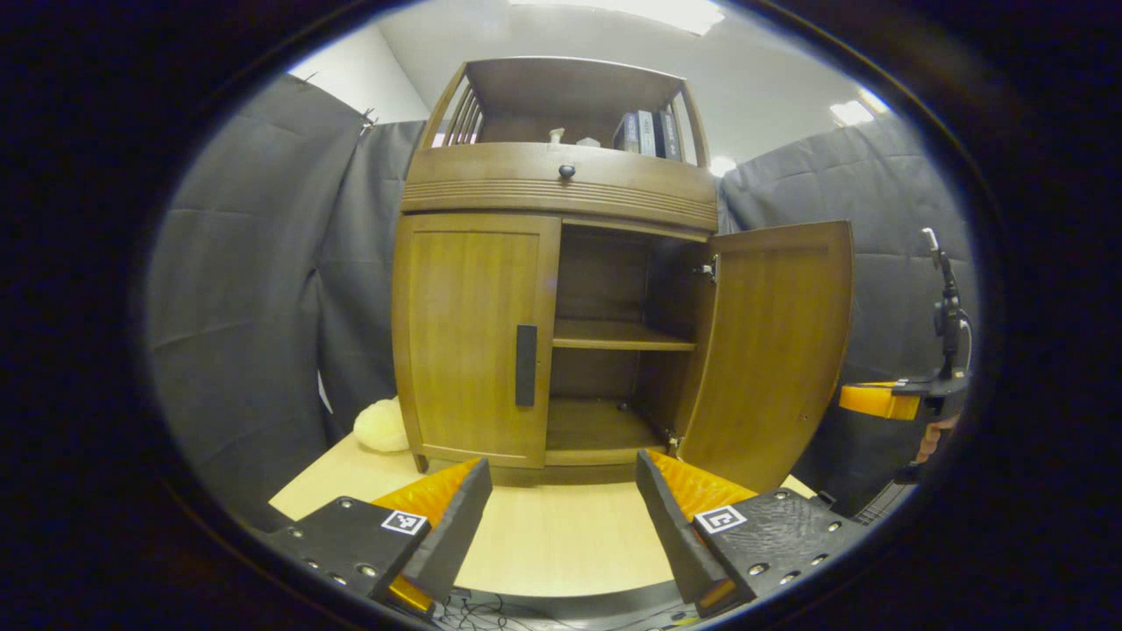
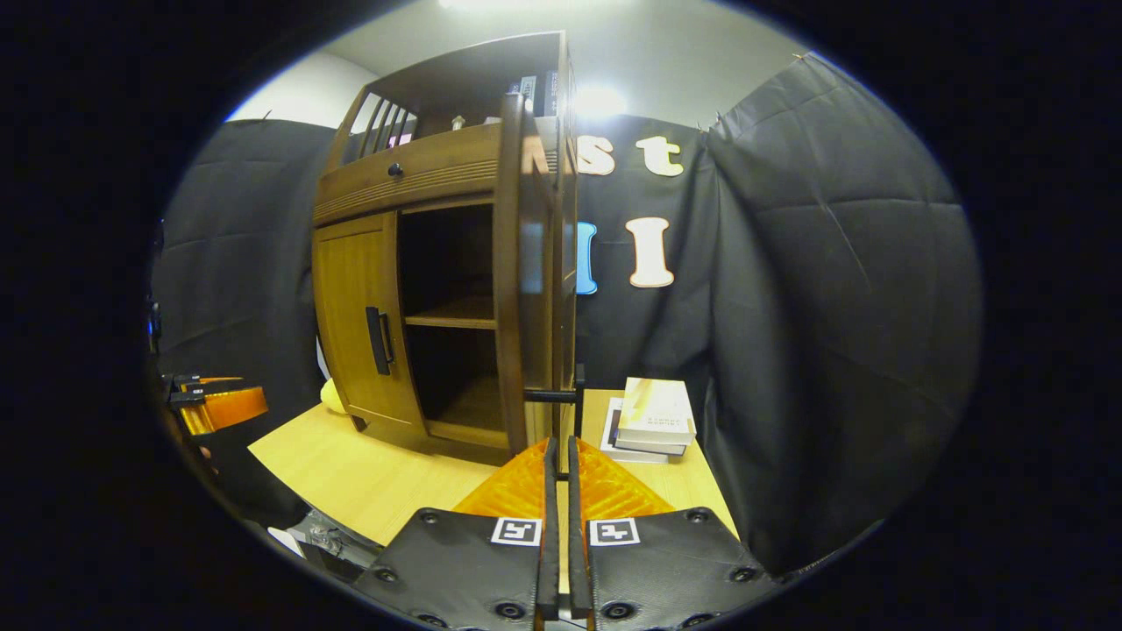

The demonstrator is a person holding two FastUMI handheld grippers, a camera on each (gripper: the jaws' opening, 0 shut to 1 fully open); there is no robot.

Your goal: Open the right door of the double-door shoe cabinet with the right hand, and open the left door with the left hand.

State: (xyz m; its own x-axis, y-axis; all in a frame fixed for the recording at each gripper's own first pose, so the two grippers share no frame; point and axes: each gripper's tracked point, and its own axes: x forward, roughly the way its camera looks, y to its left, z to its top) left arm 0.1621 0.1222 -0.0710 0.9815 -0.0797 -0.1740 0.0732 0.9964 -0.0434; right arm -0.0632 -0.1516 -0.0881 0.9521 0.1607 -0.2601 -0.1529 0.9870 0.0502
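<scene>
Dark cloth walls enclose a pale wooden table (image 1: pixel 561 535) bearing the double-door shoe cabinet (image 1: pixel 561 188). Its right door (image 1: pixel 776 350) stands swung wide, baring two shelves; the left door (image 1: pixel 478 337) remains closed, its dark handle (image 1: pixel 526 365) untouched. The left gripper (image 1: pixel 561 499) hovers released before the cabinet, while the right gripper (image 2: pixel 557 456) sits clenched just below the open door's edge, near stacked books (image 2: pixel 653 416).

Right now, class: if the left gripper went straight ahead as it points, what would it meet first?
Probably the cabinet, near the left door's inner edge beside the open compartment; depth is unclear.
</scene>
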